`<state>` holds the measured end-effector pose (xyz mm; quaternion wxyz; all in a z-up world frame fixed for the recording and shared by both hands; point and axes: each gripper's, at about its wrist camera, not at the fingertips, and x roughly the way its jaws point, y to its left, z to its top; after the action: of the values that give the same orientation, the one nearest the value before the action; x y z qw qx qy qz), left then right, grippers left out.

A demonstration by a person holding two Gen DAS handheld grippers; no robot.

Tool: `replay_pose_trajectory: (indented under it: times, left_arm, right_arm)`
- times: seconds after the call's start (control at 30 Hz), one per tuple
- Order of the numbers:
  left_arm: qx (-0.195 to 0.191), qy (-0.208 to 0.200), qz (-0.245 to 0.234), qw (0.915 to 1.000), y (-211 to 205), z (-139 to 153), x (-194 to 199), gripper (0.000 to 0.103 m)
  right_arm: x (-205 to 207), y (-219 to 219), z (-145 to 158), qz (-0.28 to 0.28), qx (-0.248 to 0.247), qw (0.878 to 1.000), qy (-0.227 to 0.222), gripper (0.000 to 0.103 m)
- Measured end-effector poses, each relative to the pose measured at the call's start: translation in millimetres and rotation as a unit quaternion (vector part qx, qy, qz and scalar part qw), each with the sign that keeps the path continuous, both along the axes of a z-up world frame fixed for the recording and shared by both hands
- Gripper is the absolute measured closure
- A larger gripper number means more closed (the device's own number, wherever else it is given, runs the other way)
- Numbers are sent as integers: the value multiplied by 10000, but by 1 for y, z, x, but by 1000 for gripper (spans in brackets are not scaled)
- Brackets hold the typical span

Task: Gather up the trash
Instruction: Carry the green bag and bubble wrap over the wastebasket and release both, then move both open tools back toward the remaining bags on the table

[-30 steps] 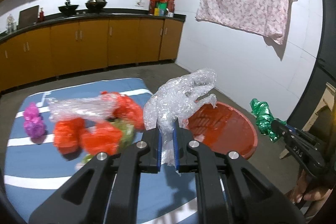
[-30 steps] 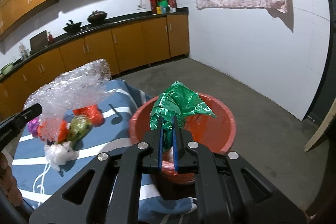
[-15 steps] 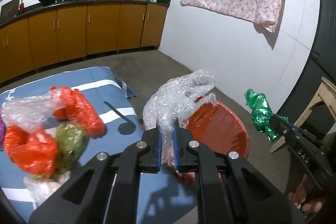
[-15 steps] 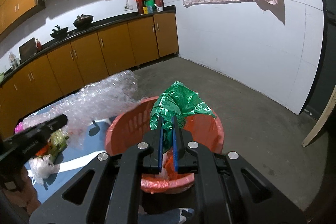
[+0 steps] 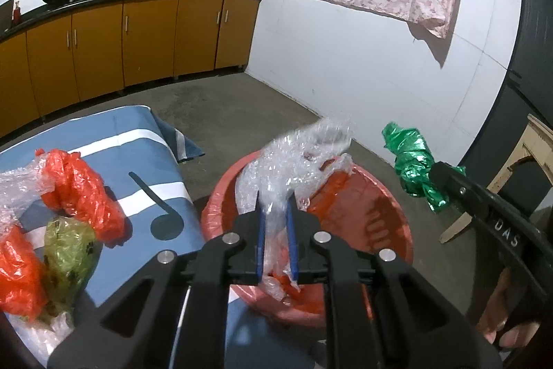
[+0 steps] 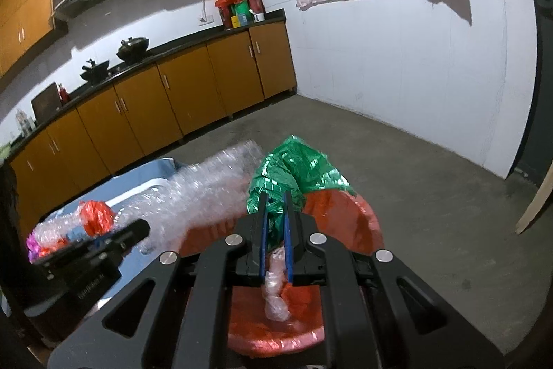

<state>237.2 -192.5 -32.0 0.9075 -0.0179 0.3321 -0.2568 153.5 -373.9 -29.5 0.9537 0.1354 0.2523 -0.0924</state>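
Note:
My left gripper (image 5: 275,213) is shut on a clear bubble-wrap wad (image 5: 293,158) and holds it over the red basket (image 5: 383,196). My right gripper (image 6: 275,199) is shut on a crumpled green foil bag (image 6: 293,172) above the same red basket (image 6: 359,223). The green bag (image 5: 413,165) and the right gripper's arm also show at the right of the left wrist view. The bubble wrap (image 6: 207,192) shows blurred at the left of the right wrist view. Pale plastic trash (image 6: 274,300) lies inside the basket.
A blue striped cloth (image 5: 138,168) left of the basket carries red bags (image 5: 76,189), a green bag (image 5: 69,251) and clear plastic (image 5: 17,189). Orange cabinets (image 5: 138,37) line the back wall. A white wall (image 5: 380,68) and a wooden frame (image 5: 532,147) stand to the right. Bare concrete floor (image 6: 432,196) surrounds the basket.
My left gripper has swung right from over the cloth to above the basket with the bubble wrap. My right gripper has moved closer over the basket with the green bag.

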Motion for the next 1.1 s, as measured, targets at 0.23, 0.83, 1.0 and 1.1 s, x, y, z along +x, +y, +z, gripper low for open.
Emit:
replay_pose_trajectory:
  times: [0.23,0.83,1.0,1.1]
  left_arm:
    - [-56,95,232,9997,19,0,3,60]
    - [401,-694,1614,9836,146,40,-86,17]
    - [606,-732,2422,9656,213,36,-109,11]
    - [685,-645,2957,9506,254,31,-118,9]
  right_arm:
    - [-13,-11,-6,-202,117,9997,-7,58]
    - [-45,70,8,521,-363,9980,-15,18]
    - [-43,117,7,993,-466,9940,23,15]
    - [-43,145,5,1294,-444,9906,54,14]
